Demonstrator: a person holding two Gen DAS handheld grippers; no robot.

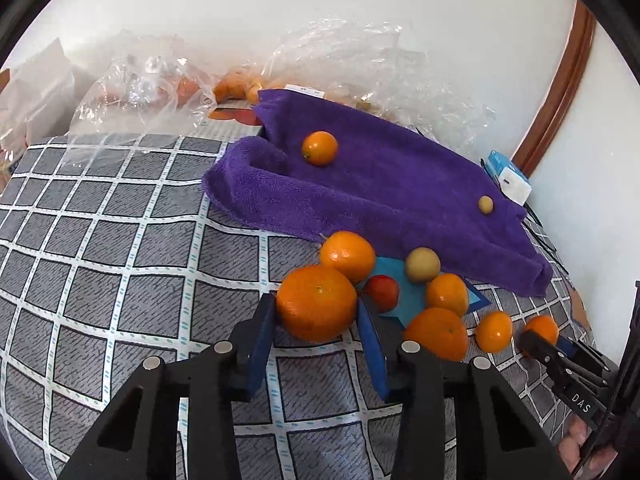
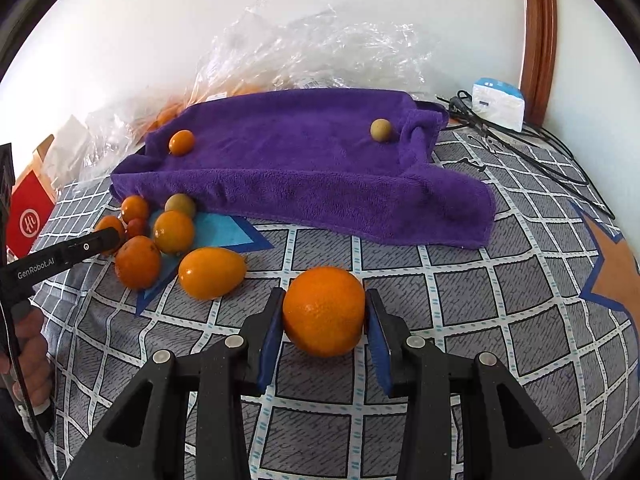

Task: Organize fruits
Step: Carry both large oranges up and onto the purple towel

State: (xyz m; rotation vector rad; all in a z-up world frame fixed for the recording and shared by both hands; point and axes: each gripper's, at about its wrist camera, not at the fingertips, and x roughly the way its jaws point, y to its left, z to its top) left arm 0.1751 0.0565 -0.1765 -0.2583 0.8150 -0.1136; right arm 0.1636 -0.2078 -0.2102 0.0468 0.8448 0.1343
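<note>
Left gripper (image 1: 316, 312) sits low center of its view, fingers straddling an orange (image 1: 316, 303). Right gripper (image 2: 325, 314), low center of its view, clamps another orange (image 2: 325, 311) between both pads.

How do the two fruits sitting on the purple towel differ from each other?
The orange fruit is bright orange and larger; the yellowish fruit is pale, dull and smaller. The orange fruit lies near the purple towel's left end in the right wrist view, the yellowish fruit near its right end. Both are round and rest untouched.
</note>
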